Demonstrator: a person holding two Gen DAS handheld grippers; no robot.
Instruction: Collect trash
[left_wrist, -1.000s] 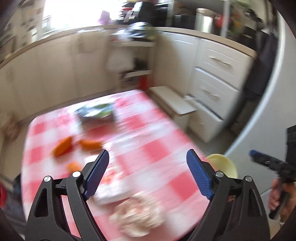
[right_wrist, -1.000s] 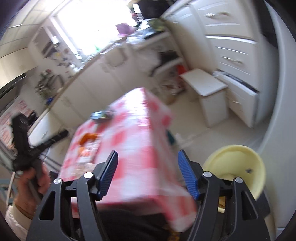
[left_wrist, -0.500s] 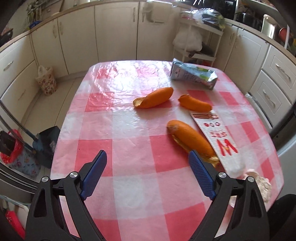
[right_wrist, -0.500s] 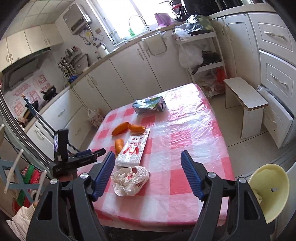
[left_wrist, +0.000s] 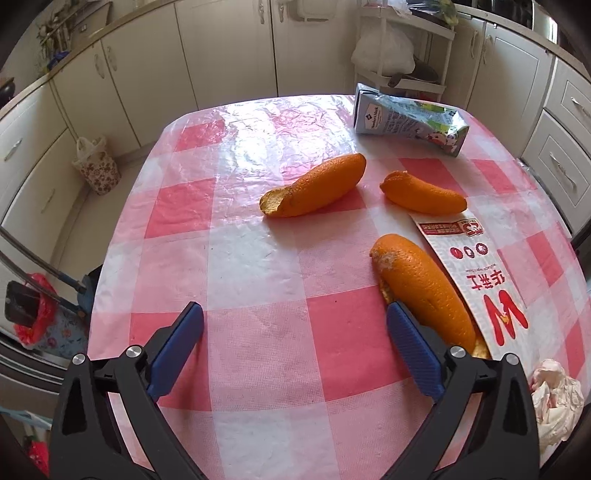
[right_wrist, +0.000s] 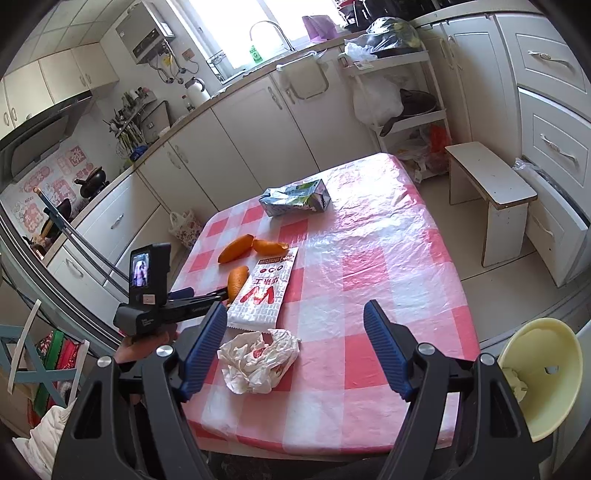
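Trash lies on a pink-and-white checked table (left_wrist: 258, 258) (right_wrist: 388, 258). Three orange peels: one mid-table (left_wrist: 314, 190) (right_wrist: 235, 249), one to its right (left_wrist: 424, 194) (right_wrist: 270, 246), one nearest (left_wrist: 424, 291) (right_wrist: 236, 280) beside my left gripper's right finger. A white and red paper bag (left_wrist: 476, 277) (right_wrist: 264, 291), a crumpled wrapper (left_wrist: 554, 402) (right_wrist: 258, 362) and a flattened carton (left_wrist: 406, 122) (right_wrist: 295, 197) lie around them. My left gripper (left_wrist: 295, 332) hangs over bare cloth, its jaws opening, nothing between them. My right gripper (right_wrist: 295, 336) hovers above the table's near edge, jaws opening around nothing, the wrapper below its left finger.
A pale yellow bin (right_wrist: 535, 373) holding some paper stands off the table's right corner. A small white bench (right_wrist: 487, 192), a wire shelf rack (right_wrist: 402, 92) and white cabinets (left_wrist: 129, 74) ring the table. A floral bag (left_wrist: 96, 166) sits on the floor.
Both views swung from a blurred pass over the kitchen to settle on the table. My left gripper came down closer to the peels. Both pairs of jaws stand wider.
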